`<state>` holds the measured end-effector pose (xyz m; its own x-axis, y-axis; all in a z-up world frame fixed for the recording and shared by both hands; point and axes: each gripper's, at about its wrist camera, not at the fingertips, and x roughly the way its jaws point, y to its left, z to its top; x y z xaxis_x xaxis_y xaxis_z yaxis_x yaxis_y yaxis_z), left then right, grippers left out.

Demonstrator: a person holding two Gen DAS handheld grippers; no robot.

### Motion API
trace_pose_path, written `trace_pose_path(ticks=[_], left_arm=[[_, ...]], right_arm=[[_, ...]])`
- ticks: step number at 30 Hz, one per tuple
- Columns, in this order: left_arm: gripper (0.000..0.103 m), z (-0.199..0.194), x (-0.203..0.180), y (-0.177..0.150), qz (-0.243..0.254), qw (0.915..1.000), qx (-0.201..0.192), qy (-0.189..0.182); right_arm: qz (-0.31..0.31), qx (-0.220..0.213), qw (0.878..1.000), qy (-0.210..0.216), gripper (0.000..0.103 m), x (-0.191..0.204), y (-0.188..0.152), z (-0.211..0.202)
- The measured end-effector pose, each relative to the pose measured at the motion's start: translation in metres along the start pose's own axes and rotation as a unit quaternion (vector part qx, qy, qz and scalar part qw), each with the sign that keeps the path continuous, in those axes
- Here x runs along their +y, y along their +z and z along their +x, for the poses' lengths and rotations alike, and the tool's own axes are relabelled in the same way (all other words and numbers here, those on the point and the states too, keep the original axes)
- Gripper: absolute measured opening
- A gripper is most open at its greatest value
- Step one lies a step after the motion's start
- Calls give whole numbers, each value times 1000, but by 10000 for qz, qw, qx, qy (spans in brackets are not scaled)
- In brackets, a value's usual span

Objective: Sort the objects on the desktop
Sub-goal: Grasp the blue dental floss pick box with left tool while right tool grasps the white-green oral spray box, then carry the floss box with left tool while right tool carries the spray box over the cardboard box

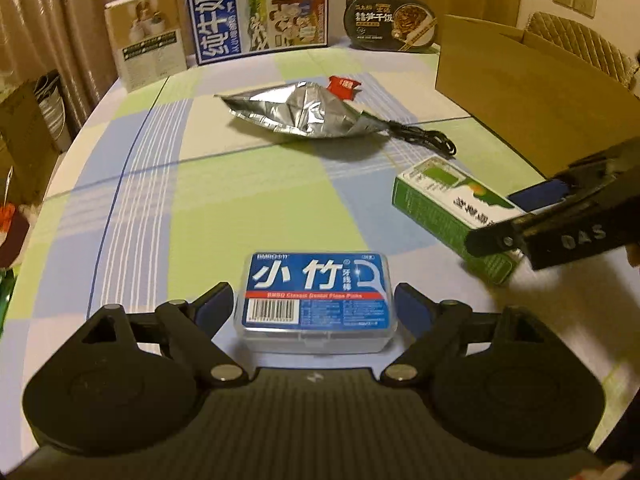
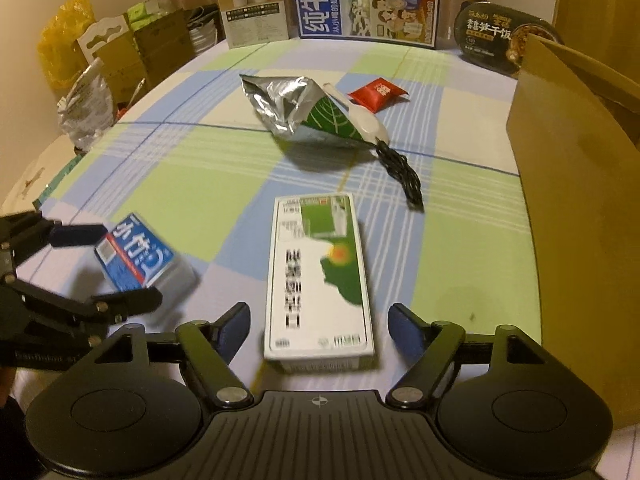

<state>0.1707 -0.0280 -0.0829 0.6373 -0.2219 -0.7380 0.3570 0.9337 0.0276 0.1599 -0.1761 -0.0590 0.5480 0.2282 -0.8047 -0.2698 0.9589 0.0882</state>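
1. Lying flat on the checked tablecloth (image 1: 168,208), the blue floss-pick box (image 1: 316,300) sits between the two pads of the left gripper (image 1: 314,306). Its long axis runs across the left wrist view, from one pad to the other, and its label faces up with the barcode at the near left.
2. The left gripper stands open: a small gap shows on each side of the box, so the pads do not press on it.
3. The green and white carton (image 2: 320,276) lies flat between the fingers of the right gripper (image 2: 319,322). Its long axis points away from the right wrist camera, along the fingers, toward the middle of the table.
4. The right gripper is also open, with clear space between each blue pad and the carton's long sides. No earlier picture is given, so I tell only this state.
5. In the left wrist view the right gripper comes in from the right edge, over the near end of the carton.
6. Further away lies a crumpled foil bag (image 1: 304,112), its long axis across the table, with a black cord (image 1: 424,138) at its right end and a red packet (image 1: 344,86) just behind.
7. An open cardboard box (image 1: 532,92) stands at the right side of the table.
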Motion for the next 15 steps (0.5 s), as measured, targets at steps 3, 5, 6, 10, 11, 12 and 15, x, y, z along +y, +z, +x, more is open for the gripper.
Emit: trace_pose_path(ticks=[3, 5, 6, 10, 11, 12, 15], left_arm=[[87, -1, 1, -4, 51, 10000, -38, -8], [87, 0, 2, -4, 45, 10000, -38, 1], [87, 1, 2, -5, 38, 10000, -41, -11], [87, 3, 2, -3, 81, 9999, -63, -62], [87, 4, 1, -3, 134, 9999, -64, -35], [87, 5, 0, -3, 202, 9998, -57, -9], [85, 8, -1, -3, 280, 9996, -22, -12]], right_arm=[[-39, 28, 10000, -69, 74, 2, -1, 3], [-63, -18, 9999, -93, 74, 3, 1, 5], [-72, -42, 9999, -100, 74, 4, 1, 5], [-106, -33, 9999, -84, 74, 8, 3, 9], [-133, -32, 9999, -89, 74, 9, 4, 10], [-161, -30, 9998, -99, 74, 9, 4, 11], [-170, -13, 9998, -117, 74, 10, 5, 15]])
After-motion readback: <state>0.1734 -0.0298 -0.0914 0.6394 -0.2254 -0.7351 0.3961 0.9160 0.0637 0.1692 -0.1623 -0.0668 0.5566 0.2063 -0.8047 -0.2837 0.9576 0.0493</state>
